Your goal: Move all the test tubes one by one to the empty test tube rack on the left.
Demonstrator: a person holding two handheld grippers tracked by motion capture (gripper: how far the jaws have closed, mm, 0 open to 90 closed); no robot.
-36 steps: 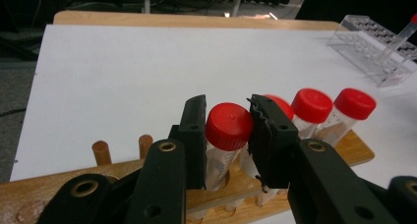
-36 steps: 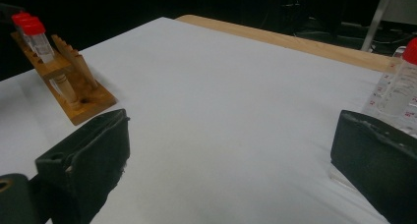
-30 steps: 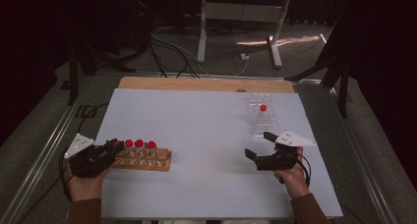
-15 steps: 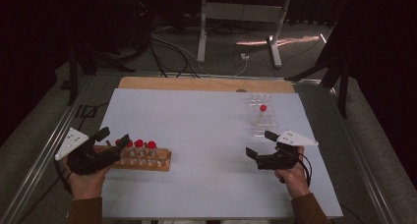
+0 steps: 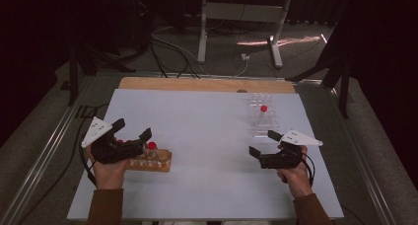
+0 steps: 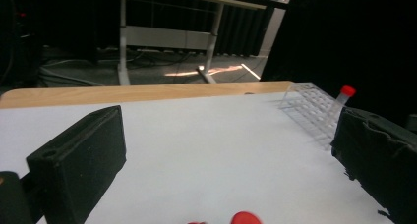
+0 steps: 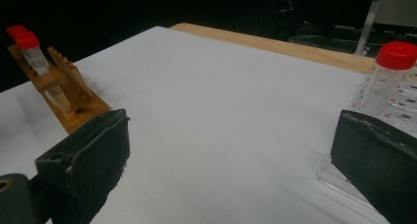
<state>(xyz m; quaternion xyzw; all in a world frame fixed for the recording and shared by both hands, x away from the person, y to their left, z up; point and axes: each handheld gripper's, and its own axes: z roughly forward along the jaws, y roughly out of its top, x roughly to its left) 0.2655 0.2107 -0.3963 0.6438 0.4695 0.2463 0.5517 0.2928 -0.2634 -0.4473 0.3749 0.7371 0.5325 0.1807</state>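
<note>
Left tool (image 5: 133, 136): its jaws have just been opening and stand wide, empty, above the wooden rack (image 5: 153, 162) of red-capped tubes (image 5: 152, 146) near the table (image 5: 207, 121) left edge. Right tool (image 5: 261, 143): jaws apart, empty, near the right edge, just before the clear rack (image 5: 263, 117). The right gripper view shows that rack's single tube (image 7: 388, 76) close up.

Wooden rack (image 5: 150, 161): in the high view its left end is hidden under the left gripper (image 5: 132, 131), so the tube count there cannot be told.
Red caps (image 6: 246, 218): cut off by the bottom edge of the left gripper view.
Clear rack (image 5: 263, 117): in the high view its cells are too small to count.
Capped tube (image 7: 388, 81): lower part hidden behind a finger, right of frame.
Tube markings: blurred, unreadable.
</note>
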